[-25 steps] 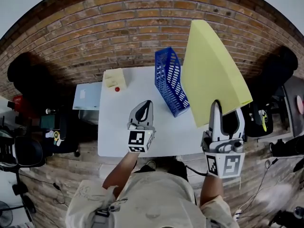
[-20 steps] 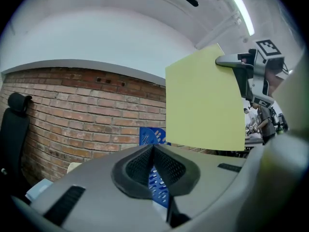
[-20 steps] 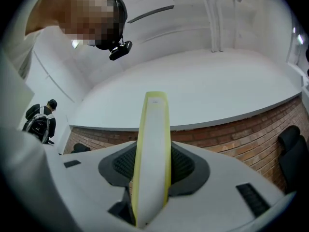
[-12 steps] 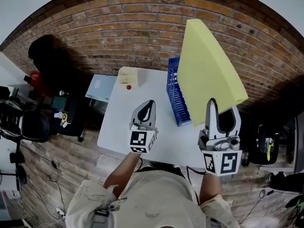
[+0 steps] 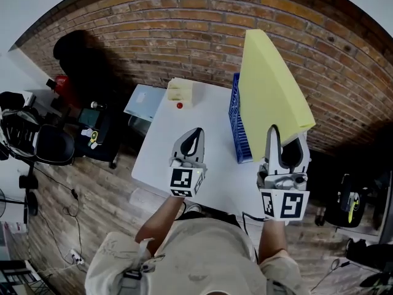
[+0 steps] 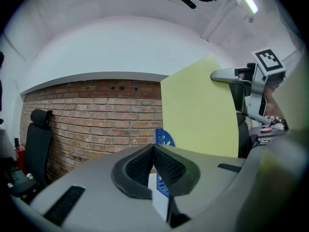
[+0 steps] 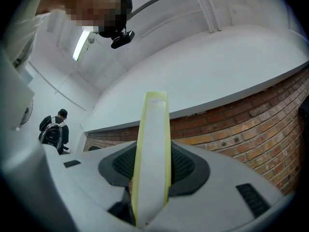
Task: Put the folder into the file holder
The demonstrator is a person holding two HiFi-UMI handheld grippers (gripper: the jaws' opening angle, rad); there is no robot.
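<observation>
The yellow folder (image 5: 270, 85) is in the air over the right edge of the surface (image 5: 159, 158), standing nearly upright with its broad face turned toward the left. The right gripper (image 5: 285, 146) holds it by its lower near corner. In the right gripper view the folder runs edge-on between the two pads, which are partly closed and press on it from both sides. The folder's lower part is in front of the blue file holder (image 5: 239, 128), which stands along the right edge and reaches toward the far edge. Whether the two touch cannot be told.

The left gripper (image 5: 193, 134) hangs over the middle of the surface, toward the near edge, its jaws closed together on nothing. A pale yellow pad (image 5: 180, 91) lies at the far left corner, with a small red thing (image 5: 179, 106) just beside it. A brick wall (image 5: 184, 29) is behind the far edge.
</observation>
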